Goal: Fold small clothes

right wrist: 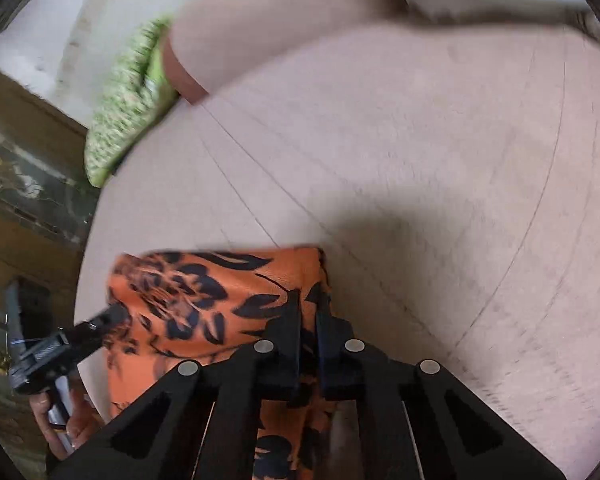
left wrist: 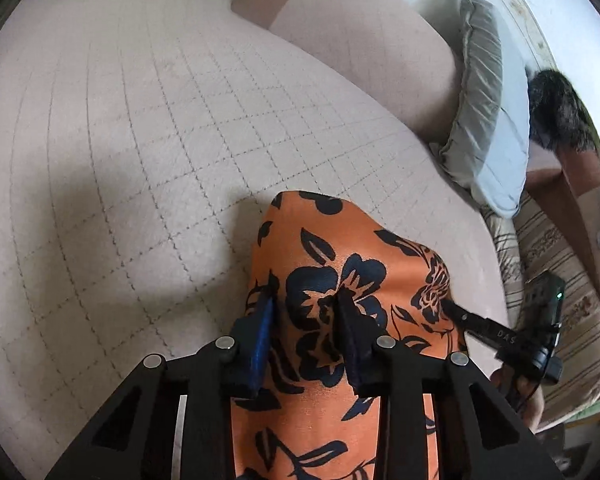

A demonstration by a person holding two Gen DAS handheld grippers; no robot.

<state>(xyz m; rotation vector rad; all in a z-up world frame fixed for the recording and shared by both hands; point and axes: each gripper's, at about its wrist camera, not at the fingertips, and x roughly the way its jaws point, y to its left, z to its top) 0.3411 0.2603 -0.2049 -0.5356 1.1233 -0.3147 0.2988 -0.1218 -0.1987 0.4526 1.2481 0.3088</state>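
Through the left wrist camera I see the orange flowered cloth point(left wrist: 340, 280) running from under the camera out onto the quilted sofa seat point(left wrist: 140, 140). My left gripper point(left wrist: 305, 300) has its jaws parted, one blue pad on the cloth's left edge and the other further in on the print. I cannot see any fabric pinched between them, so I read this one as released, or just about to bite. At the right edge of the cloth the tip of my right gripper point(left wrist: 452, 309) reaches onto the same piece. The far end of the cloth looks like a rounded, doubled edge instead of a raw hem, so I judge that at least one fold is in. A grey pillow point(left wrist: 480, 100) leans against the sofa back, well apart from the work.

Through the right wrist camera, which is blurred, the cloth point(right wrist: 204, 296) lies as a neat band with a straight far edge across the seat point(right wrist: 420, 160). My right gripper point(right wrist: 309, 308) has its jaws nearly together at the cloth's right corner, with fabric showing in the slit, so I take it as clamped on the cloth. The left gripper point(right wrist: 114, 314) touches the opposite side.

My judgement: the piece is partly folded, both tools are set on its two sides, and a further fold and a final flattening are left. I see no other garments.
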